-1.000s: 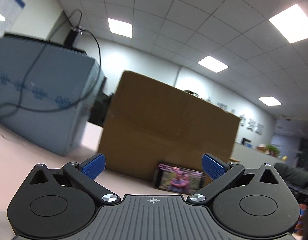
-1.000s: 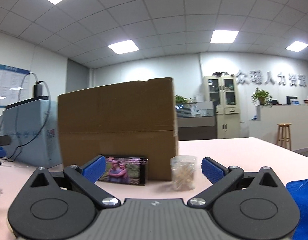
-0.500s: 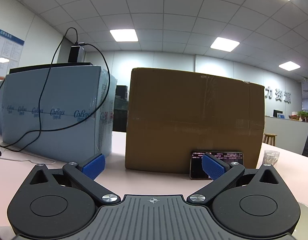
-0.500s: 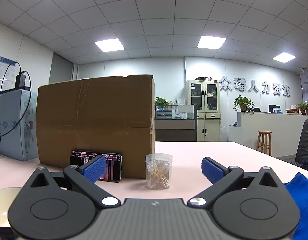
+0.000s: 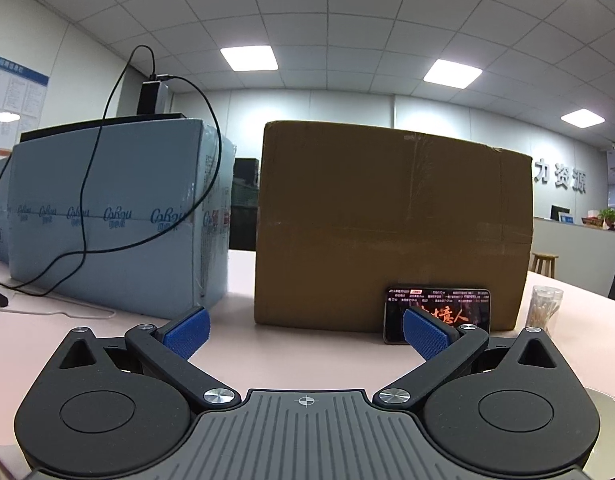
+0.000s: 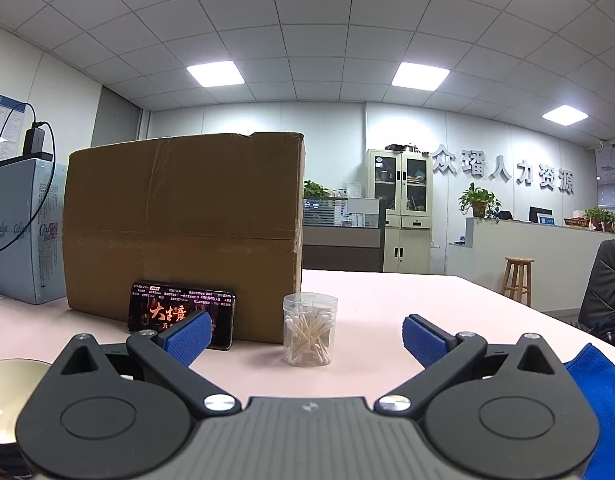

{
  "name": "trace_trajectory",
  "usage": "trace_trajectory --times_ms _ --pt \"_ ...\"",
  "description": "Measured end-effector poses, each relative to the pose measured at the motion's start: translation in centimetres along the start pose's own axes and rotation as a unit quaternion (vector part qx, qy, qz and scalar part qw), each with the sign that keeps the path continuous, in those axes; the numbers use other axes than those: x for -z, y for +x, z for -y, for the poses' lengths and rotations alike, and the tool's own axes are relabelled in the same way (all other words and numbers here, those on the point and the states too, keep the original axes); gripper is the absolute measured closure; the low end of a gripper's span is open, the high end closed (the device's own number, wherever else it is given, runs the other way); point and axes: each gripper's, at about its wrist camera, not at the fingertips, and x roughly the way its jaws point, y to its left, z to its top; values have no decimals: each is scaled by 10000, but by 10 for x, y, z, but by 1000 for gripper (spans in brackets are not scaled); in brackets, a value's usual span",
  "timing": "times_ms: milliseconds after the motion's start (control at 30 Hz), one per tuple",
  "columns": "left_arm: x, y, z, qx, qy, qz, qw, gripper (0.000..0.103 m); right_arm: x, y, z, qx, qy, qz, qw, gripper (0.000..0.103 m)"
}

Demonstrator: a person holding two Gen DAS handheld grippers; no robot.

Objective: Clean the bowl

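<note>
Both views low, level, sharing cardboard box (image 5: 391, 224)

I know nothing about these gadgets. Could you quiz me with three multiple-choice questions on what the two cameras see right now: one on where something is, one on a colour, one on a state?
1. Where does the phone stand?
A. Leaning against the front of the cardboard box
B. Flat on top of the box
C. Inside the jar of cotton swabs

2. What colour is the cloth at the right edge of the right camera's view?
A. Red
B. Blue
C. White

3. How are the left gripper and right gripper?
A. Both open, holding nothing
B. Both shut on the bowl
C. One holds the cloth

Answers:
1 A: its lit screen stands upright at the base of the box.
2 B: the fabric is plainly blue.
3 A: the blue pads stand wide apart with only table between them.
</note>
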Motion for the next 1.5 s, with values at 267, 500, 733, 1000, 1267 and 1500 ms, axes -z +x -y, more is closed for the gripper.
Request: trace_trajectory --times_ms 267,500,733,1000,1267,1500 --pt "1 -2 4 160 101 8 9998 0 0 -2 -1 13 -12 1 10000 0" --pt "1 -1 4 211 97 -34 9997 0 0 -1 -1 17 -11 -43 10000 0" --pt "1 -1 4 233 96 -35 9997 0 -1 2 -1 18 -31 -87 10000 0" --pt "1 -1 4 216 83 -27 9997 0 -2 7 -1 26 -34 -149 9999 0" --pt "1 -1 4 235 72 -32 9997 0 -3 11 -1 30 -42 -193 9998 0" --pt "0 -1 4 270 71 -37 9996 0 -4 14 0 31 -37 -220 9997 0"
